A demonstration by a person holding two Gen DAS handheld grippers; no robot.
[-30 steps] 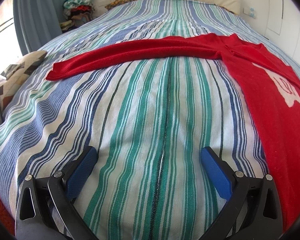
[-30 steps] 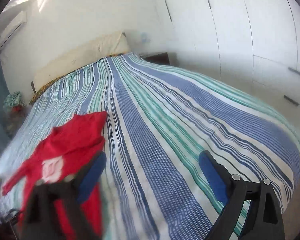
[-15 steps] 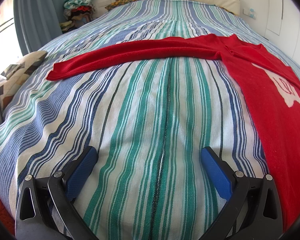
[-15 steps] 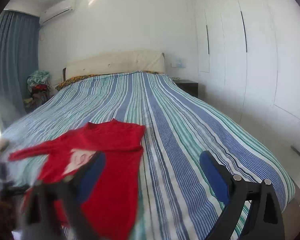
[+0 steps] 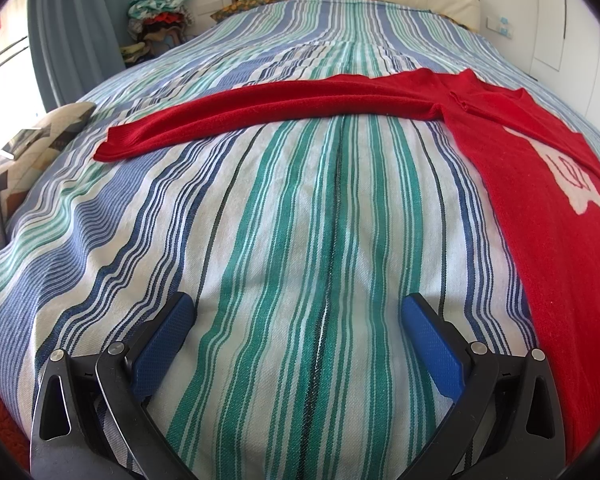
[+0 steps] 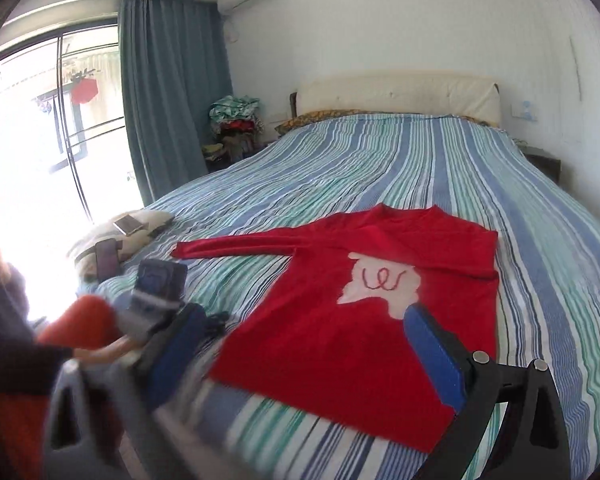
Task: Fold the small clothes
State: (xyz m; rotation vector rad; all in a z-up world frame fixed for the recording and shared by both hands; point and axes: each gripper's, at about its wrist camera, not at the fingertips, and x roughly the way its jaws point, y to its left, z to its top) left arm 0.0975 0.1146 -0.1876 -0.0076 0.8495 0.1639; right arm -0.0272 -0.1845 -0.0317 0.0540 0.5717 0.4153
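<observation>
A small red sweater (image 6: 340,320) with a white patch on its chest lies flat on the striped bedspread (image 6: 440,168). Its right sleeve is folded across the body; its left sleeve (image 5: 260,108) stretches out to the left. In the left wrist view the body (image 5: 540,200) fills the right side. My left gripper (image 5: 298,320) is open and empty, low over the bare bedspread (image 5: 300,220), short of the sleeve. My right gripper (image 6: 300,332) is open and empty, above the sweater's near hem. Its left finger is blurred. The left gripper (image 6: 160,300) also shows in the right wrist view.
A patterned cushion (image 6: 120,236) with a phone and a booklet lies at the bed's left edge. A pile of clothes (image 6: 234,120) stands by the blue curtain (image 6: 168,100). The cream headboard (image 6: 396,96) is at the far end. White wardrobe doors (image 5: 548,20) are on the right.
My right gripper has swung left, from facing the wardrobe side to facing the sweater and the window. My left gripper has stayed still.
</observation>
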